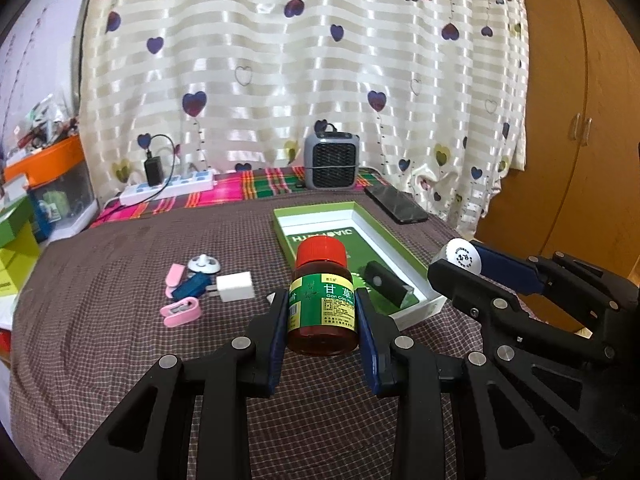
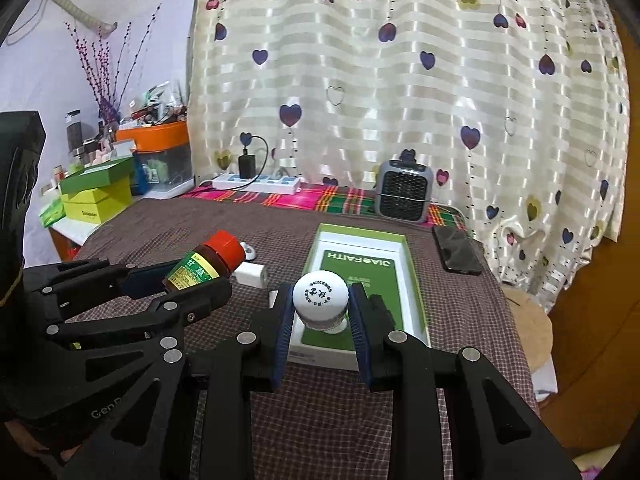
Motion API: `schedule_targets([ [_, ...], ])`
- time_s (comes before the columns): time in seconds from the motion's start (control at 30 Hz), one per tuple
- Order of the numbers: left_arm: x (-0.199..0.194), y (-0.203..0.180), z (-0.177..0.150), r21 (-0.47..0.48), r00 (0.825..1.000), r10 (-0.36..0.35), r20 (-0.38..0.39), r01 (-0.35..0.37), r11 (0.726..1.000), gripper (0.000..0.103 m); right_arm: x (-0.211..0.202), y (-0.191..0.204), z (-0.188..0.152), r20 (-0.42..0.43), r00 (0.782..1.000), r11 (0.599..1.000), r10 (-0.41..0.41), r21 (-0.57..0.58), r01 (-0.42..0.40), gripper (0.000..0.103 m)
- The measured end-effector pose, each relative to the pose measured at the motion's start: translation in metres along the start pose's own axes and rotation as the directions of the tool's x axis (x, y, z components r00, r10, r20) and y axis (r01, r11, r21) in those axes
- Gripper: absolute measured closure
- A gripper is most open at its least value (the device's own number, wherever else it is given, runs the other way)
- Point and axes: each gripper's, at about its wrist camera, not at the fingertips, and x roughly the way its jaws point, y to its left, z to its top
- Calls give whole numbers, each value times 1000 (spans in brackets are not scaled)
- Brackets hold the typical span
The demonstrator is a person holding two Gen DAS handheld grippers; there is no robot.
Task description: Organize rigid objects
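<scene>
The green box (image 1: 416, 268) already holds a black gadget (image 1: 386, 283), so sorting looks partly done. The left gripper (image 1: 323, 312) is clamped on a red-capped bottle (image 1: 322, 300) and the right gripper (image 2: 320, 312) on a white-capped bottle (image 2: 319, 296), both near the box. A charger (image 1: 236, 286), pink clips (image 1: 181, 312) and other small bits wait on the table.

Looks like someone's bedroom: heart-print curtain (image 1: 304, 72) across the top, wooden wardrobe (image 1: 580, 120) at right, cluttered storage boxes (image 2: 120, 176) at left.

Your way to the box (image 1: 404, 256) is open from the near side; inside, only the black device (image 1: 386, 288) takes room. Left, the charger (image 1: 236, 286) and clips (image 1: 180, 312) crowd the cloth; heater (image 1: 332, 160) and phone (image 1: 396, 204) block behind.
</scene>
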Motion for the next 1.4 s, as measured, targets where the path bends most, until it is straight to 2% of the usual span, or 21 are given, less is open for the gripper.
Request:
schedule_targets([
  [0.67,40,-21,5,21,997,-57,-46,58,998,72,19,-37,-6,-48,995,996,-84,28,85,74],
  [1.4,71,-15,5,9,994,-64,-93,65,998,72,51,-46,-11,-102,992,996,-81,33,85,74],
])
